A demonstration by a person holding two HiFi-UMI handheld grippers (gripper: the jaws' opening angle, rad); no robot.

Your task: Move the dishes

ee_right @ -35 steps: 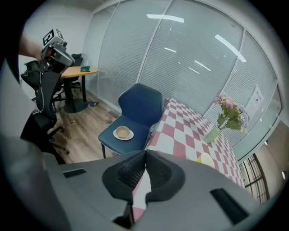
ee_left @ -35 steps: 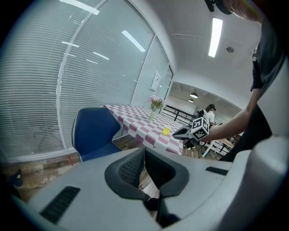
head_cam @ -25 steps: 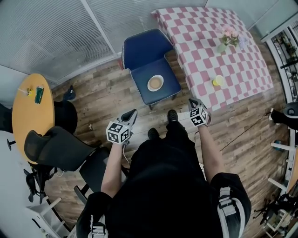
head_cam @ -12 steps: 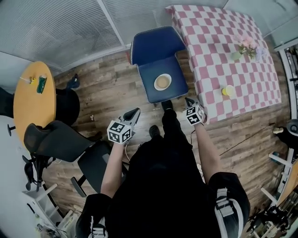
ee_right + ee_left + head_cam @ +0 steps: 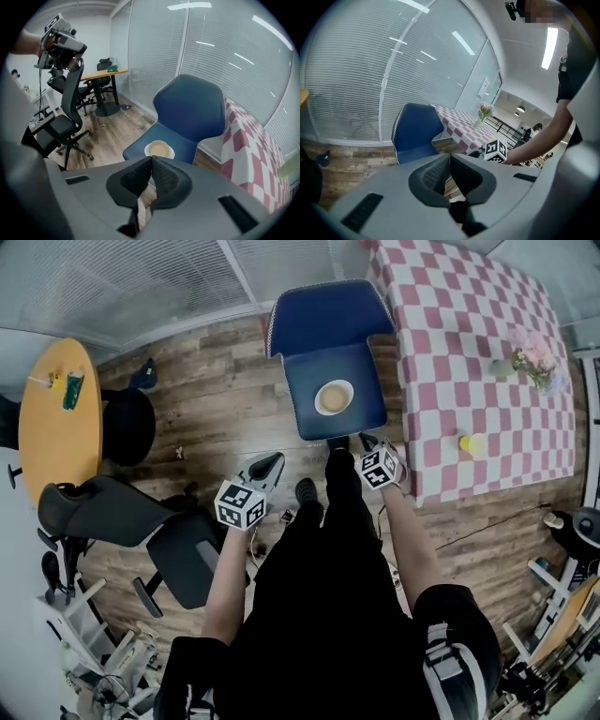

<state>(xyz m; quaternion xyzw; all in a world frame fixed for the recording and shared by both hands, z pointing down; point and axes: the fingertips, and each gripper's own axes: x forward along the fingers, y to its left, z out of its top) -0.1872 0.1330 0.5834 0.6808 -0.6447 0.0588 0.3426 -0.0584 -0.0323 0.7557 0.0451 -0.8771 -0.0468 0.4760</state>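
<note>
A white dish (image 5: 334, 397) with a tan centre lies on the seat of a blue chair (image 5: 330, 362); the right gripper view shows the same dish (image 5: 159, 150) just beyond the jaws. My right gripper (image 5: 367, 442) hangs at the chair seat's near edge, shut and empty; its tips (image 5: 151, 159) touch. My left gripper (image 5: 272, 462) is farther left over the wood floor, also shut with nothing held (image 5: 449, 156). A small yellow cup (image 5: 470, 443) stands on the checked table.
A red-and-white checked table (image 5: 478, 352) with a flower vase (image 5: 532, 357) stands right of the chair. Black office chairs (image 5: 141, 521) and a round yellow table (image 5: 58, 423) are at the left. Window blinds (image 5: 122, 277) run along the far side.
The person has stepped toward the blue chair. The chair and dish now sit closer to the right gripper. Both grippers stay shut.
</note>
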